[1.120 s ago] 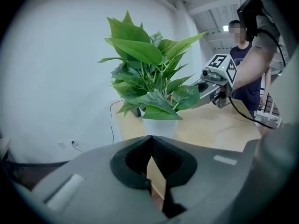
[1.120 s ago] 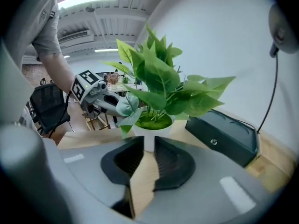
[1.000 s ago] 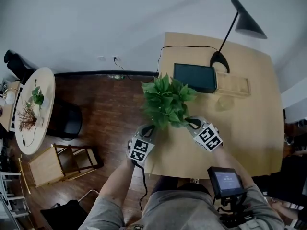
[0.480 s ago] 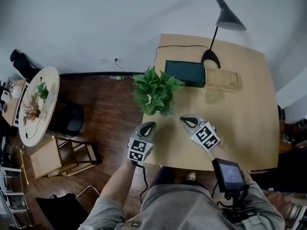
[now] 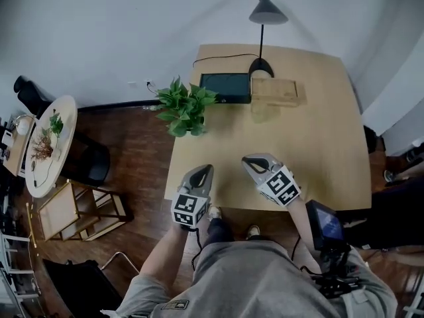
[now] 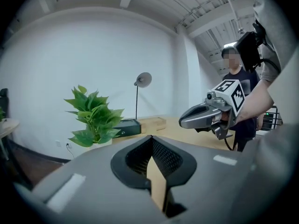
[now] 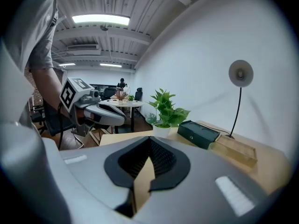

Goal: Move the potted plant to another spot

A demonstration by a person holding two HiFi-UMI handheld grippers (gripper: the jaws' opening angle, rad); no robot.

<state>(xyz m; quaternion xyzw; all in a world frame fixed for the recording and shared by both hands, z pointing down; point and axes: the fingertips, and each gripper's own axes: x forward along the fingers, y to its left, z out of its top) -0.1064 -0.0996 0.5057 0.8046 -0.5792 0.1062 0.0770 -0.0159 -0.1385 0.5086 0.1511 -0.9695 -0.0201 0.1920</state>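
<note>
Judging from how things lie, the set-down step looks done: potted plant (image 5: 184,106) stands upright at the upper-left corner of the table (image 5: 311,151), close to the edge and just left of a dark box (image 5: 225,87), w/ nothing touching it. Left gripper (image 5: 204,170), lower centre of the head view, has its jaws pressed together w/ nothing between them; right gripper (image 5: 253,161), just to its right, is likewise closed & empty. Both hang over the near table edge, well apart from the plant, tips aimed roughly its way. If this corner is the final spot, next move prob. only needs the grippers kept clear. If the plant must go further, both jaws would have to open wide, come in low from either side under the leaves & squeeze the white pot, which the foliage hides from above. In the way: the dark box beside it, a wooden tray (image 5: 274,89) right of that, the lamp (image 5: 265,18) & its cable (image 5: 218,58) along the upper table edge. Left of the plant the table ends, so there's a drop to the wood floor. Further left, off the table: round side table (image 5: 58,114) w/ small plants, black chair (image 5: 89,164), wooden stool (image 5: 73,214)
</note>
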